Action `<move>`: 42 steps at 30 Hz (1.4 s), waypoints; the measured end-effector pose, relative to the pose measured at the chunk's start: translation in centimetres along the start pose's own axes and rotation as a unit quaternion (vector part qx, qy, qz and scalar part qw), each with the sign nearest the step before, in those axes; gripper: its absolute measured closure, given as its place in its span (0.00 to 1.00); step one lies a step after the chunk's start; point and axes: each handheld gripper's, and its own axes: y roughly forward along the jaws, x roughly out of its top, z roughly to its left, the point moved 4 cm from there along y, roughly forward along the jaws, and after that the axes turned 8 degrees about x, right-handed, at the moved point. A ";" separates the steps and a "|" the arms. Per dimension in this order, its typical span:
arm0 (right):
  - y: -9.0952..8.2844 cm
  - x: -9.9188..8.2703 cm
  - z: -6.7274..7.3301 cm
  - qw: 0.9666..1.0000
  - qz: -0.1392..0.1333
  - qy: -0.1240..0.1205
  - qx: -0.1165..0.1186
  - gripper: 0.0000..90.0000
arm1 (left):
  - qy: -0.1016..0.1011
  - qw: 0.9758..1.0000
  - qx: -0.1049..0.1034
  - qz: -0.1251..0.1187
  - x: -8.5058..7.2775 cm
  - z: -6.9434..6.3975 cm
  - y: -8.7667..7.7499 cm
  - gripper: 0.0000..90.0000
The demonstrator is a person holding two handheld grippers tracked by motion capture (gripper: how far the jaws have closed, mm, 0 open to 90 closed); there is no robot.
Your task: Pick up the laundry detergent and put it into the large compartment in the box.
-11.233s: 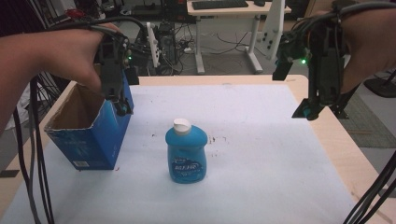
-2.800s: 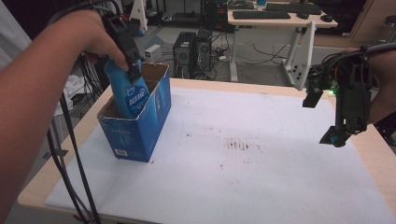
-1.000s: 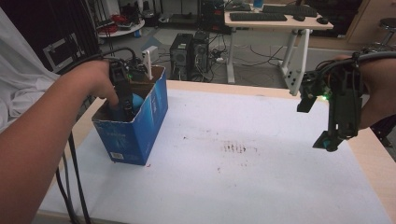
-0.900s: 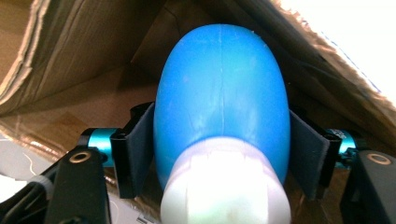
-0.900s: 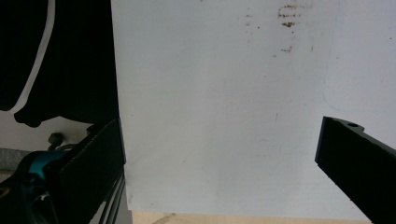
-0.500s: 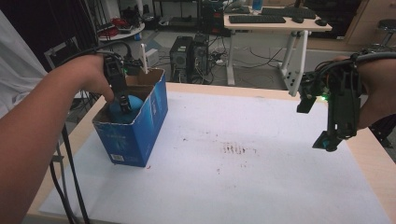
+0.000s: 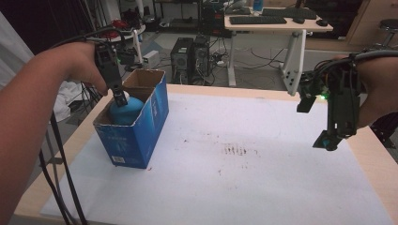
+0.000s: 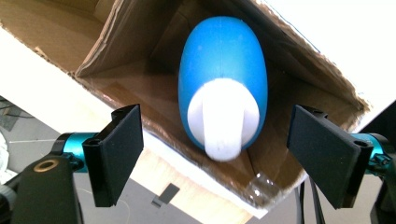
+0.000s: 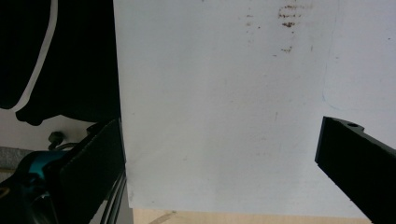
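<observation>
Bottle (image 8: 222, 100) is seen cap-up inside the box (image 7: 136, 129) at bench (image 7: 281, 187) left, left gripper (image 8: 219, 158) fingers spread wide around it, touching nothing. Tipping could follow if the cap is caught on withdrawal. Right gripper (image 7: 334, 136) hangs open and empty. That clearance is shown by the left gripper view, not the high view.

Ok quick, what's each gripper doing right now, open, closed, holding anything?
Left gripper: open, jaws wide either side of the blue bottle in the cardboard box, not touching it.
Right gripper: open, holding nothing, above the white sheet.
</observation>
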 end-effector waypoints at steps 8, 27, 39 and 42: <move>-0.1 0.0 0.0 1.000 0.002 0.002 0.000 0.01 | 0.018 1.000 0.000 -0.009 0.1 -0.7 -1.9 0.12; -0.3 0.0 0.3 1.000 0.002 0.005 -0.004 0.01 | 0.142 0.990 0.009 -0.019 4.2 -6.4 -4.3 0.02; -0.2 0.2 0.5 1.000 0.007 0.011 -0.002 0.01 | 0.210 0.977 -0.003 -0.047 7.2 -10.1 -3.7 0.02; -0.2 0.3 0.6 1.000 0.008 0.011 -0.001 0.01 | 0.215 0.975 -0.010 -0.052 7.5 -10.5 -3.5 0.02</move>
